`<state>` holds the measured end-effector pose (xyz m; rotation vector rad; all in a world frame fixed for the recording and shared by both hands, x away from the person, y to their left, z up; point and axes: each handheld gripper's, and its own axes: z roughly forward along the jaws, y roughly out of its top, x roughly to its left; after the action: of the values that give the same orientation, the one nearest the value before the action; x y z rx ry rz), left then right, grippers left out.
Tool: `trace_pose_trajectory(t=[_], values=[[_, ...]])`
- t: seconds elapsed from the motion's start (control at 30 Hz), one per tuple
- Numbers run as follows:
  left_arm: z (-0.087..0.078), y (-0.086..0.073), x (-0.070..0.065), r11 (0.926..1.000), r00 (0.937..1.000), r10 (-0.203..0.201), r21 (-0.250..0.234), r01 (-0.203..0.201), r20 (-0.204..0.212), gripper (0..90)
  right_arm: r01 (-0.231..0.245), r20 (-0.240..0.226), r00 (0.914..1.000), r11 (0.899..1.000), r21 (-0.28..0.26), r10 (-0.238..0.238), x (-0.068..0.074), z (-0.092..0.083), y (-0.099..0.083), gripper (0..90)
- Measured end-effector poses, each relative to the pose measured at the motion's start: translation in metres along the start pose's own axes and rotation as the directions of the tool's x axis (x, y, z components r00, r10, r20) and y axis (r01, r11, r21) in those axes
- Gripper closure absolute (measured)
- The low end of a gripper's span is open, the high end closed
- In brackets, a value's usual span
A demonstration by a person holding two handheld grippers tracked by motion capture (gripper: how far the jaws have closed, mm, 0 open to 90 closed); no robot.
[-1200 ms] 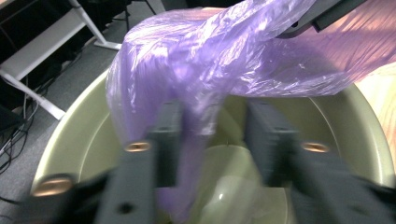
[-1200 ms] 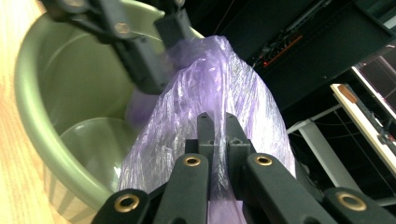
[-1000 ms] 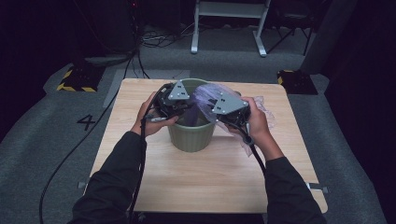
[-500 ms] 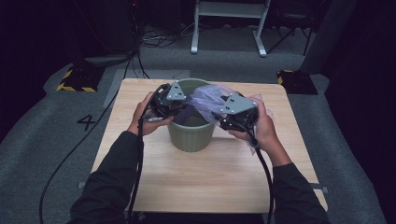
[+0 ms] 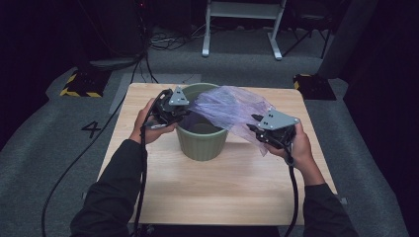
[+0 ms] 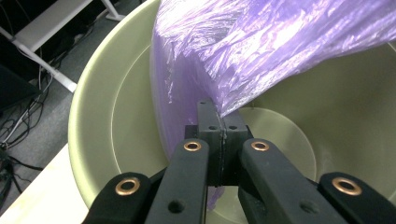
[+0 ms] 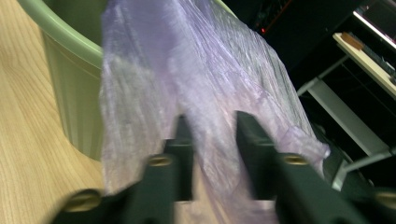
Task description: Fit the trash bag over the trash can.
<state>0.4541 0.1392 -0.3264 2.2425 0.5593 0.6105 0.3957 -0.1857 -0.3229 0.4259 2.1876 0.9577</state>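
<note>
A green bin (image 5: 200, 143) stands on the wooden table (image 5: 217, 192). A thin purple plastic bag (image 5: 227, 106) lies over the bin's rim and spreads out to the right. My left gripper (image 5: 185, 114) is at the bin's left rim. In the left gripper view it (image 6: 223, 126) is shut on the edge of the bag (image 6: 280, 42) inside the bin (image 6: 116, 116). My right gripper (image 5: 254, 126) is right of the bin. Its jaws (image 7: 210, 130) have just been closing but still stand apart, with the bag's film (image 7: 187, 70) between them.
The table's right edge is close behind the right hand. A white-legged stand (image 5: 242, 29) and cables lie on the floor beyond the table. A yellow-and-black block (image 5: 79, 84) sits on the floor at far left.
The right gripper has moved right and toward the person, away from the bin, and the bag now stretches out that way. The left gripper has kept still on the bag.
</note>
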Motion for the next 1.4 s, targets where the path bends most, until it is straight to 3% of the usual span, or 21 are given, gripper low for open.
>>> trace_pose_trajectory(t=[0.1, 0.23, 0.4, 0.47, 0.57, 0.77, 0.93, 1.03, 1.1, 1.17, 1.27, 1.4], values=[[0.0, -0.001, 0.001, 0.9999, 1.0, -0.004, -0.012, 0.004, 0.008, 88.8, 0.006, 0.008, 0.9999, 1.0, -0.028, -0.006, -0.001, 0.0, 0.0, 84.6], [-0.004, -0.002, 0.001, 0.9992, 0.9997, -0.02, -0.035, 0.021, 0.016, 75.9, 0.003, 0.034, 0.9994, 0.998, -0.066, -0.001, -0.004, -0.003, 0.005, 87.7], [-0.013, -0.001, 0.0, 0.9931, 0.9976, -0.067, -0.095, 0.068, 0.017, 42.4, 0.024, 0.057, 0.9982, 0.997, -0.071, -0.02, -0.005, -0.004, 0.016, 87.4], [-0.016, 0.0, -0.001, 0.9909, 0.9975, -0.068, -0.115, 0.07, 0.02, 33.6, 0.028, 0.062, 0.9978, 0.997, -0.073, -0.023, -0.005, -0.003, 0.02, 87.1], [-0.02, 0.003, -0.005, 0.9877, 0.998, -0.059, -0.143, 0.062, 0.022, 27.9, 0.04, 0.07, 0.9969, 0.996, -0.076, -0.035, -0.005, -0.001, 0.027, 87.2], [-0.018, 0.02, -0.017, 0.9852, 0.998, -0.023, -0.168, 0.032, 0.059, 27.6, 0.072, 0.068, 0.9955, 0.994, -0.078, -0.066, 0.0, 0.005, 0.044, 87.2], [-0.011, 0.033, -0.029, 0.9883, 0.997, 0.016, -0.153, -0.005, 0.075, 28.7, 0.097, 0.065, 0.9937, 0.992, -0.082, -0.092, 0.007, 0.01, 0.056, 86.8], [-0.006, 0.038, -0.034, 0.9914, 0.9984, 0.04, -0.126, -0.034, 0.04, 38.7, 0.115, 0.063, 0.992, 0.99, -0.079, -0.11, 0.011, 0.011, 0.061, 86.1], [-0.004, 0.039, -0.037, 0.9922, 0.9966, 0.063, -0.111, -0.057, 0.053, 51.3, 0.119, 0.058, 0.9917, 0.99, -0.08, -0.115, 0.012, 0.011, 0.064, 85.6], [-0.003, 0.039, -0.038, 0.9922, 0.9953, 0.088, -0.091, -0.084, 0.039, 61.1, 0.122, 0.057, 0.9914, 0.989, -0.084, -0.117, 0.013, 0.011, 0.065, 85.3], [-0.003, 0.038, -0.038, 0.9919, 0.9947, 0.097, -0.086, -0.093, 0.034, 78.0, 0.114, 0.049, 0.9928, 0.99, -0.085, -0.11, 0.013, 0.012, 0.064, 84.2], [-0.006, 0.035, -0.034, 0.9917, 0.9954, 0.085, -0.101, -0.08, 0.045, 89.2, 0.094, 0.041, 0.9951, 0.991, -0.095, -0.09, 0.014, 0.013, 0.062, 73.4]])
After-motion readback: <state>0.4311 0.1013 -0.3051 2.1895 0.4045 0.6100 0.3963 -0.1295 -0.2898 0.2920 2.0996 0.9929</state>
